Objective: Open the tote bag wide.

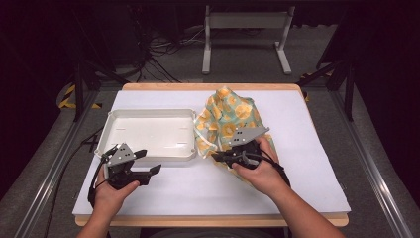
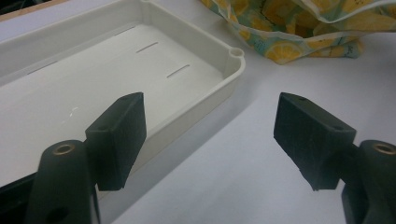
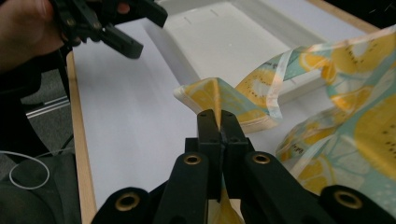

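Just one cloth (image 1: pixel 229 116), one tray (image 1: pixel 148 148)

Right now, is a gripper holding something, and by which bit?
The right gripper pinches the lemon-print cloth by a folded edge. The left gripper is open and holds nothing.

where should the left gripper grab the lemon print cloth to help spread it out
Take the loose folded edge of the cloth nearest the tray, coming in from the tray side. That edge stands up off the table, so the open left gripper can likely straddle it. The right gripper already pinches another corner.
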Action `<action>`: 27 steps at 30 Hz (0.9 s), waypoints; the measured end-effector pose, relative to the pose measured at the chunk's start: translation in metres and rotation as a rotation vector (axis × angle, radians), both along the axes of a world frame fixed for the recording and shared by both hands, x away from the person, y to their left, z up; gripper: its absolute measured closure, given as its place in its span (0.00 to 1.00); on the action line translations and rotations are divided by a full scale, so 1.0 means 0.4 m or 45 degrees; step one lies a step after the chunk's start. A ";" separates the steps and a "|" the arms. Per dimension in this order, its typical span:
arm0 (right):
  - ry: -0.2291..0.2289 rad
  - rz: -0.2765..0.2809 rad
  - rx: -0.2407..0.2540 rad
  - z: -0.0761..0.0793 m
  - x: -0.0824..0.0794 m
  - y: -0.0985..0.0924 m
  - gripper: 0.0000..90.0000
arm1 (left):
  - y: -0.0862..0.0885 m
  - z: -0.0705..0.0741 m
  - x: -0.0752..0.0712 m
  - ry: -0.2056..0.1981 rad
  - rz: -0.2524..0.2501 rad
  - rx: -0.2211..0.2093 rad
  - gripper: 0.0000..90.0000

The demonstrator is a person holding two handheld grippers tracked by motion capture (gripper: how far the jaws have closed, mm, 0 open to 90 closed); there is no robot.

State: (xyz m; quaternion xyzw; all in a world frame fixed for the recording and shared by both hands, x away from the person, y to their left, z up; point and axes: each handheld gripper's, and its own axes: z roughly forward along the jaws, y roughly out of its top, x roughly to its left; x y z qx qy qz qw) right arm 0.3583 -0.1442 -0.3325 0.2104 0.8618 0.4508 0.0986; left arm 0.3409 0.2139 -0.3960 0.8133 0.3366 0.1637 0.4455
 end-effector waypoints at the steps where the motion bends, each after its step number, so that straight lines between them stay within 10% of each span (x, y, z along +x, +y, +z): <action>1: -0.007 -0.004 0.014 0.010 0.000 -0.002 1.00 | 0.000 0.000 0.001 -0.002 -0.005 0.004 0.29; 27: -0.166 -0.126 0.266 0.158 0.012 -0.083 1.00 | -0.002 -0.004 0.004 -0.002 -0.009 0.011 0.31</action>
